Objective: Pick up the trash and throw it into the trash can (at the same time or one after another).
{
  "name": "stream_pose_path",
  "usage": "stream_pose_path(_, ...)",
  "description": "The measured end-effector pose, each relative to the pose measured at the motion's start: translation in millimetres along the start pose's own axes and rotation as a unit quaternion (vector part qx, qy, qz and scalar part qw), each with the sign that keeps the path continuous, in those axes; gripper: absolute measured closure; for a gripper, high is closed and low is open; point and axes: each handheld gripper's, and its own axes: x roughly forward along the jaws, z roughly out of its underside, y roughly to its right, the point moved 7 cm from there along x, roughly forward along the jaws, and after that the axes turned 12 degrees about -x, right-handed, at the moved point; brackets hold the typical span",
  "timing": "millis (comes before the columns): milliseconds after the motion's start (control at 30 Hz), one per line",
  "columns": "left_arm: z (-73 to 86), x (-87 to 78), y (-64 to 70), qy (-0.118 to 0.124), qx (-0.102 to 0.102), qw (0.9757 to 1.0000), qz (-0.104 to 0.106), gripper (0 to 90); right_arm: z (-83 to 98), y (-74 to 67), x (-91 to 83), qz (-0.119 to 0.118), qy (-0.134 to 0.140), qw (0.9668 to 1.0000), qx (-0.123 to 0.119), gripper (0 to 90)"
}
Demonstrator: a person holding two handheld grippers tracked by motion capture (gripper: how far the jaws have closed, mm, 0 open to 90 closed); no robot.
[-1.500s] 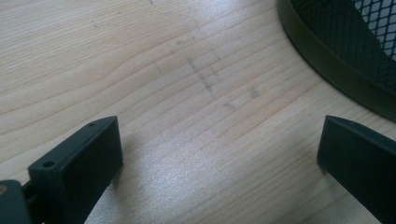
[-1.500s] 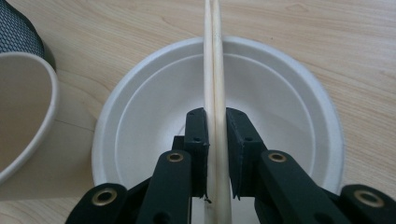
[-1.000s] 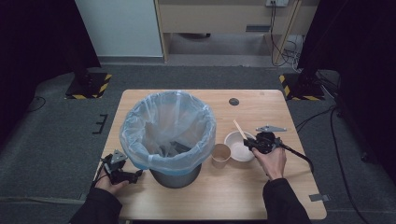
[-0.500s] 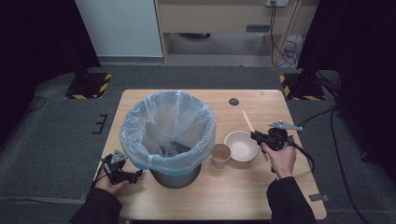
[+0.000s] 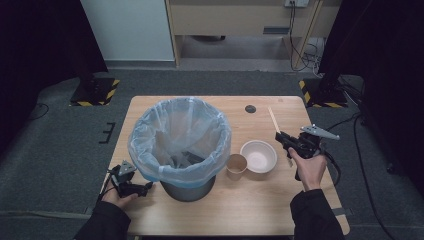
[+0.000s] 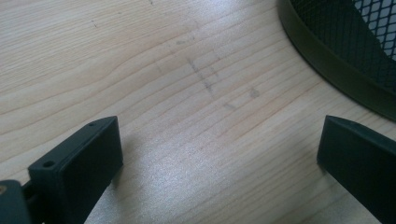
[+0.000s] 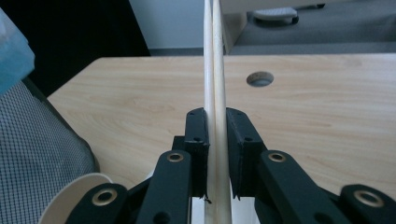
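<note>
The right hand-held gripper [image 7: 216, 154] pinches a pair of pale wooden chopsticks [image 7: 214, 70] mid-length, above the table [image 5: 260, 210] beside the white paper bowl [image 5: 258, 156]; light, stiff, smooth sticks likely to pivot unless gripped near their middle.

One table [image 5: 260, 210] carries one lined bin [image 5: 180, 142], one paper cup [image 5: 236, 165] and one white bowl [image 5: 258, 156]; two chopsticks [image 7: 214, 70] and two grippers, left [image 5: 131, 185] and right [image 5: 283, 140], complete the count.

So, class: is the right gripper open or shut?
Shut. The right gripper has its jaws pressed against a pair of wooden chopsticks standing between them, lifted off the table.
</note>
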Motion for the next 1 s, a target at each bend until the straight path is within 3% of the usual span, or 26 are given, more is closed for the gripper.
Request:
stream_pose_path(400, 0.0, 0.0, 0.0, 0.000, 0.000, 1.0000, 0.000, 0.0, -30.1, -2.9, -22.4, -0.007, 0.060, 0.9982, 0.004, 80.1)
stream_pose_path(733, 0.0, 0.0, 0.0, 0.000, 0.000, 1.0000, 0.000, 0.0, -47.2, -9.4, -34.1, -0.015, 0.089, 0.9959, -0.002, 80.1)
stream_pose_path(1000, 0.0, 0.0, 0.0, 0.000, 0.000, 1.0000, 0.000, 0.0, -67.8, -20.3, -48.6, -0.026, 0.124, 0.9919, -0.012, 80.1)
